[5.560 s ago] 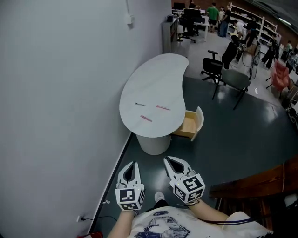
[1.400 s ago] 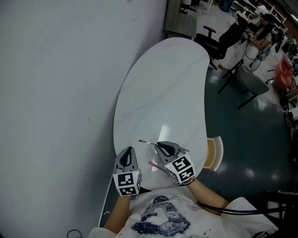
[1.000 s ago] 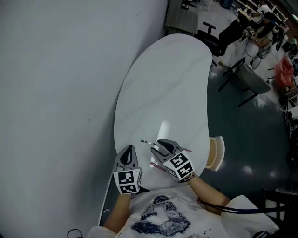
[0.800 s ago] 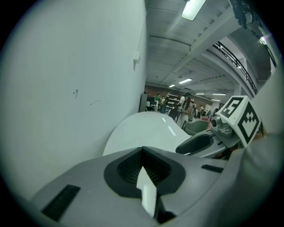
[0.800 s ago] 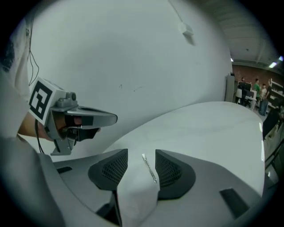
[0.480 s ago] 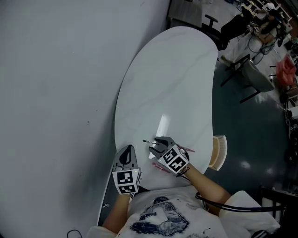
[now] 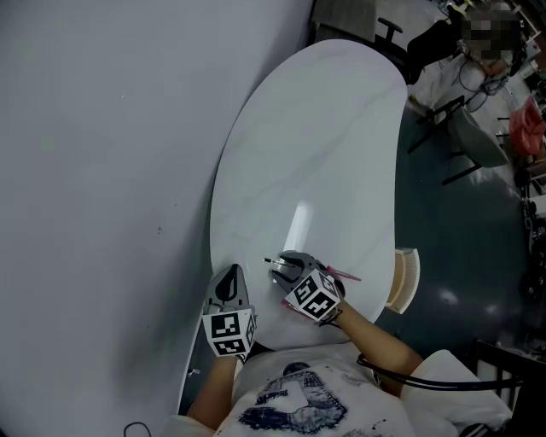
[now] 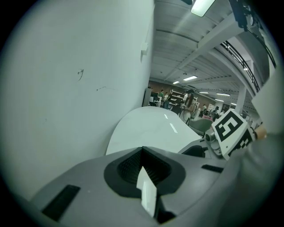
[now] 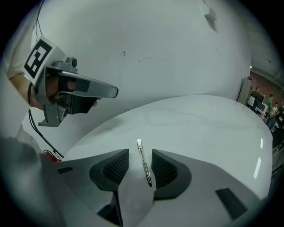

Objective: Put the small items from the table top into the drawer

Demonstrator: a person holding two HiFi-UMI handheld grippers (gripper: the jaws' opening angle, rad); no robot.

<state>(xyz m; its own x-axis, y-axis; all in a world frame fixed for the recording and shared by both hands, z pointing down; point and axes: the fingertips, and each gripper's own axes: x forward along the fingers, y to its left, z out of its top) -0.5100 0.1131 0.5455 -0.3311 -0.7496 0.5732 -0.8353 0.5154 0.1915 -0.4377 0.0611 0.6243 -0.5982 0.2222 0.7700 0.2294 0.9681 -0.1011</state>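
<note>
A: Left tool [image 7: 229,275]?
B: Clenched, empty, over the tabletop's [image 7: 324,145] near edge.
A: Right tool [image 7: 281,269]?
B: Jaws apart, had just been closing slightly. The thin silver stick [image 9: 144,165] lay between them, unpinched. Pink stick [image 7: 343,273] lay just beyond it, and the drawer [image 7: 401,280] stood open.

Dim cool indoor light, glare streak on white table [image 7: 324,136], fisheye corners black.

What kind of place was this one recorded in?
Probably a large open-plan office or workshop: a white table stands against a bare wall, chairs stand on a dark floor, and people stand in the distance under strip ceiling lights.
</note>
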